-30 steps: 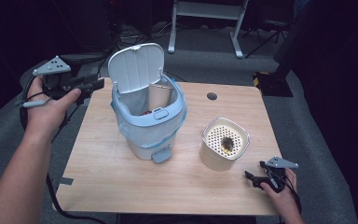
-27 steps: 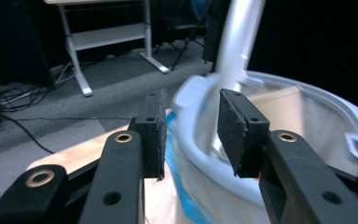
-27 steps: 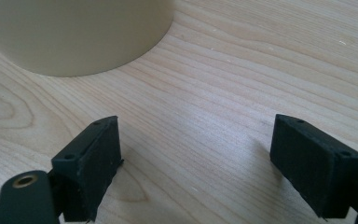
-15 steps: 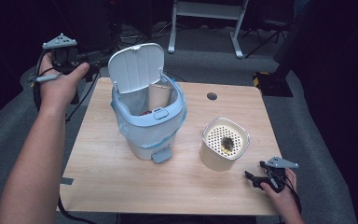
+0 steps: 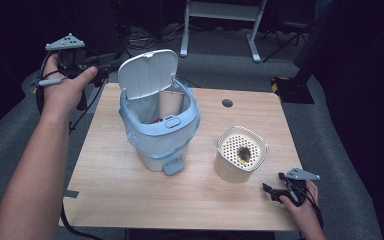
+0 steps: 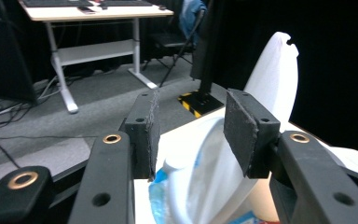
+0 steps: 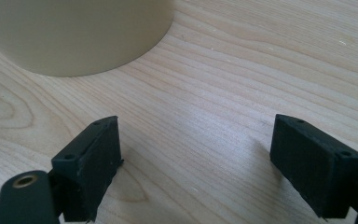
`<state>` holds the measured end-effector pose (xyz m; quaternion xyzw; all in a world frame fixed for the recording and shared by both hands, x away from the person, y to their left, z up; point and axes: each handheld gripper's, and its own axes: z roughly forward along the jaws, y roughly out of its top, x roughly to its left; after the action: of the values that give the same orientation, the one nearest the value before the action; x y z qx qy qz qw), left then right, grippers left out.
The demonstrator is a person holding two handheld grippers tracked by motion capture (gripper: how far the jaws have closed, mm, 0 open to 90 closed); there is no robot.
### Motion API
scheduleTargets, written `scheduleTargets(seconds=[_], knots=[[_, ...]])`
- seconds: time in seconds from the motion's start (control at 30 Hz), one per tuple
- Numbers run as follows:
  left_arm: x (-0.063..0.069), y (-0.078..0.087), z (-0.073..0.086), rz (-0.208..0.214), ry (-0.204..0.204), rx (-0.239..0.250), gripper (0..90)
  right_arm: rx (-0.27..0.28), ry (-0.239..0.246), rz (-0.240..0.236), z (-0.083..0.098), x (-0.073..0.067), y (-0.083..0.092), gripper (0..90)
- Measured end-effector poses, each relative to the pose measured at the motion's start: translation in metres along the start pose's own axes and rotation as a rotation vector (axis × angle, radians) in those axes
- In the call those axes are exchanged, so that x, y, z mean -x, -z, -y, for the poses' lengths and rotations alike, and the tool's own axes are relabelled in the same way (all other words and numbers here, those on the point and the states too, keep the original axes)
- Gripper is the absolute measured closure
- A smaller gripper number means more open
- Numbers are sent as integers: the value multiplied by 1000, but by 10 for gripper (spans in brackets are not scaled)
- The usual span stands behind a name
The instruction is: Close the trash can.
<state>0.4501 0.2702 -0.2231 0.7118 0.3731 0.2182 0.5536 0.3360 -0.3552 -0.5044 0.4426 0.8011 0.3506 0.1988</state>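
Your left gripper (image 5: 111, 62) hangs off the table's (image 5: 130, 200) far-left corner, at about 10 o'clock from the pedal bin (image 5: 160, 135), level with its raised white lid (image 5: 147, 75); its jaws have just been opening and stand partly apart with nothing between them, the lid and the bin's blue-lined rim showing beyond the pads (image 6: 144, 126) in the left gripper view. The bin stands a little left of the table's centre, lid tipped up and back toward 12 o'clock, pedal facing you at 6 o'clock. At 4 o'clock from the bin sits the cream container (image 5: 240, 155) with its perforated top and some dark bits on it. Your right gripper (image 5: 275, 192) rests low at the near-right edge, at 5 o'clock from that container, jaws spread wide over bare wood, holding nothing
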Motion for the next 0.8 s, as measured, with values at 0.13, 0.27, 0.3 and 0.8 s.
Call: scheduleTargets(seconds=[0.13,0.27,0.3,0.8], knots=[[15,0,0,55,-16,6,547,0,0,0,0,0,0,163],[27,0,0,73,-49,-7,529,0,0,0,0,0,0,163],[29,0,1,77,-54,-6,529,0,0,0,0,0,0,163],[72,-3,25,206,-112,-45,534,0,0,0,0,0,0,163]])
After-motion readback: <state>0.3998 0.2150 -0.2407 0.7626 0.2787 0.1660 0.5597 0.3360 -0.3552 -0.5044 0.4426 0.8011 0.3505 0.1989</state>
